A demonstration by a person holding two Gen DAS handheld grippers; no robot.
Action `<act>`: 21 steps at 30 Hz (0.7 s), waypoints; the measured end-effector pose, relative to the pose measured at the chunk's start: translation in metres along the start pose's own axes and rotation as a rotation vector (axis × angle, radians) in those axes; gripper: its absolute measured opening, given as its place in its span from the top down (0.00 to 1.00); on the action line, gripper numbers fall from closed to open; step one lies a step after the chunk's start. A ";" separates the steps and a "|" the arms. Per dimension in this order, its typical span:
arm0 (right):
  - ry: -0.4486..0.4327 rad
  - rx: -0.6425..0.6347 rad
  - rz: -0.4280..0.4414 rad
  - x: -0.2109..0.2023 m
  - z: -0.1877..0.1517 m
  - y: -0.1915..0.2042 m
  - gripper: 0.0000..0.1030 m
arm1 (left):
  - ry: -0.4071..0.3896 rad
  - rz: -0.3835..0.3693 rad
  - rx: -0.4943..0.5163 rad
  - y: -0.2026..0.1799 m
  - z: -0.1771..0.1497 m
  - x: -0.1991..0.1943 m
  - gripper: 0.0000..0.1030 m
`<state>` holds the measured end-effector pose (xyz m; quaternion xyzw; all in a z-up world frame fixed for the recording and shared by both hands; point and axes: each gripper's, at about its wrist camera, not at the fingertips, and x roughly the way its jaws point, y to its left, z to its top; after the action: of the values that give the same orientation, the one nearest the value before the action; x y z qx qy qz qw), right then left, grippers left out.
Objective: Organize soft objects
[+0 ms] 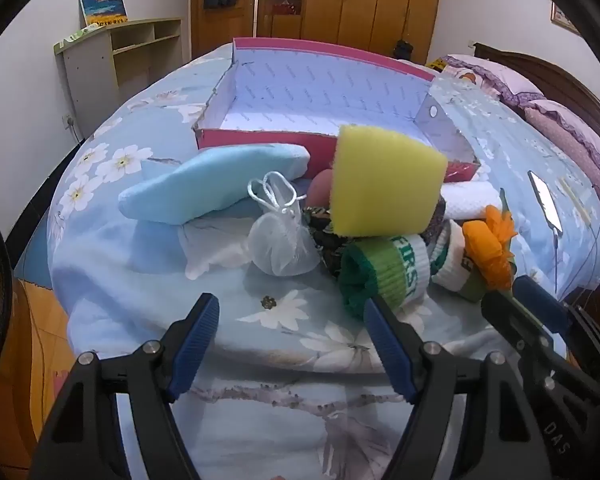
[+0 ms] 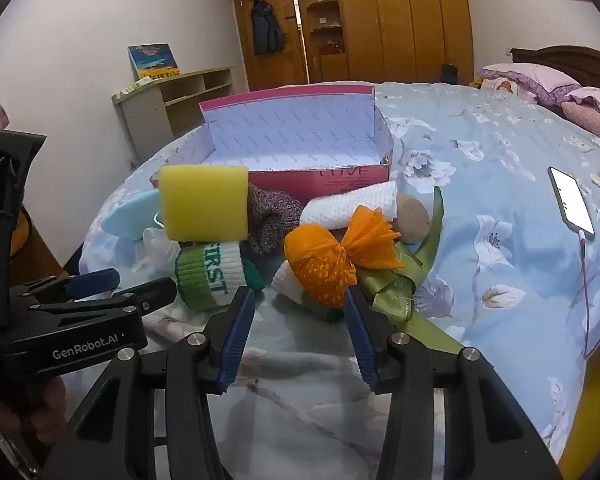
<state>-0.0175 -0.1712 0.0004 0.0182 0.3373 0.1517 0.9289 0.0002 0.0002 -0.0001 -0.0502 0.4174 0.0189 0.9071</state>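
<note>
A pile of soft things lies on the flowered bedspread in front of a pink box (image 1: 260, 138) (image 2: 340, 184). A yellow sponge (image 1: 384, 184) (image 2: 204, 200) stands on top of the pile. Around it are a light blue cushion (image 1: 216, 184), a white mesh pouch (image 1: 280, 240), a green and white sock (image 1: 384, 276) (image 2: 208, 276), an orange paper flower (image 2: 324, 264) and a rolled white cloth (image 2: 348, 204). My left gripper (image 1: 292, 312) is open and empty, just short of the pouch and sock. My right gripper (image 2: 298, 296) is open, its tips just short of the orange flower.
A purple knitted piece (image 2: 272, 212) and a beige rounded object (image 2: 412, 216) lie in the pile. A green ribbon (image 2: 404, 308) trails from the flower. A lit phone (image 2: 572, 200) on a cable lies to the right. Pillows, a shelf and a wardrobe stand beyond.
</note>
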 end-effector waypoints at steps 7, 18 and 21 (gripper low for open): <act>-0.003 0.001 0.001 0.000 0.000 -0.001 0.54 | -0.002 0.001 0.001 0.000 0.000 0.000 0.24; 0.000 0.002 0.000 0.001 0.000 -0.001 0.54 | -0.002 0.004 0.002 0.000 0.000 0.000 0.24; 0.001 0.002 0.000 0.000 0.001 0.000 0.54 | -0.003 0.003 0.003 0.000 0.000 0.000 0.24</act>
<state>-0.0167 -0.1714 0.0005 0.0188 0.3378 0.1514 0.9288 -0.0001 -0.0001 0.0001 -0.0484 0.4164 0.0200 0.9077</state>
